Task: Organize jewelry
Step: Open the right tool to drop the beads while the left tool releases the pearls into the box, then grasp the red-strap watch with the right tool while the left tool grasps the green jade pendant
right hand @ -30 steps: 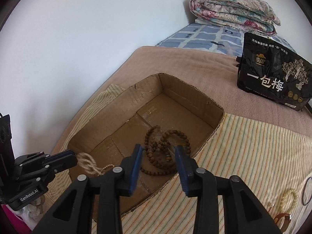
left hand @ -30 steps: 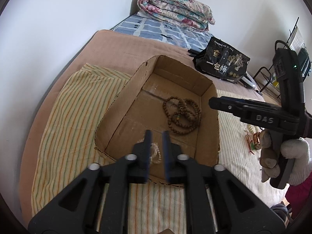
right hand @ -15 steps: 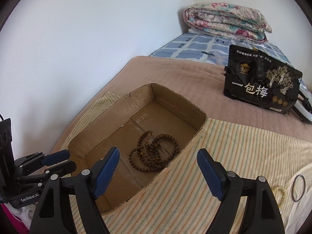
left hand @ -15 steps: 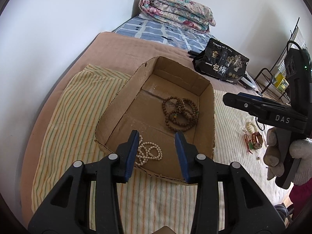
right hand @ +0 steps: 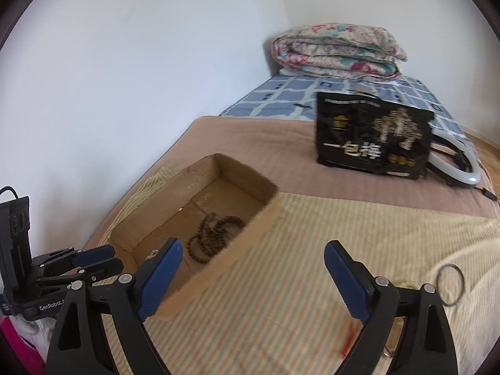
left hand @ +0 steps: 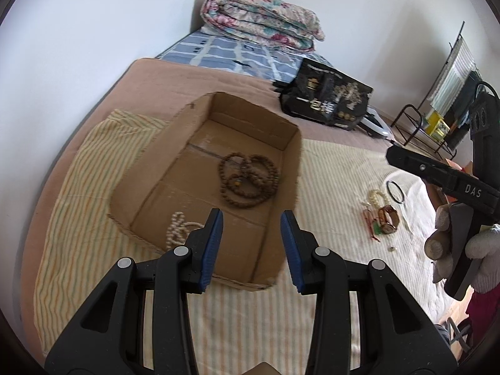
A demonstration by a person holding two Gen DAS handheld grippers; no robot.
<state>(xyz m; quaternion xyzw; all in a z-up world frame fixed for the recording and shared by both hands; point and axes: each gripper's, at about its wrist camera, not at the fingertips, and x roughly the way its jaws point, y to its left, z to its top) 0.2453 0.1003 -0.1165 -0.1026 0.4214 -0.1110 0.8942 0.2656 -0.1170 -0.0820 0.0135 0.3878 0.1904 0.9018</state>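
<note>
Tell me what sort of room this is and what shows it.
Most likely a bedroom. A folded floral quilt lies at the head of a bed with a blue checked sheet, set against a white wall, and the cardboard box of jewelry sits on the bed's striped cloth.

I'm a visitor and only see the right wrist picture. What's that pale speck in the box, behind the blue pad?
Observer: A pale bead strand, lying in the near corner of the cardboard box, apart from the brown bead necklace.
Operator: Is anything beside that black ring on the cloth?
Observer: Yes, a pale bead bracelet lies next to the black ring, with a brown watch-like piece nearer.
Operator: Is the other gripper carrying something?
Observer: No, the left gripper is open, with nothing between its pads.
</note>
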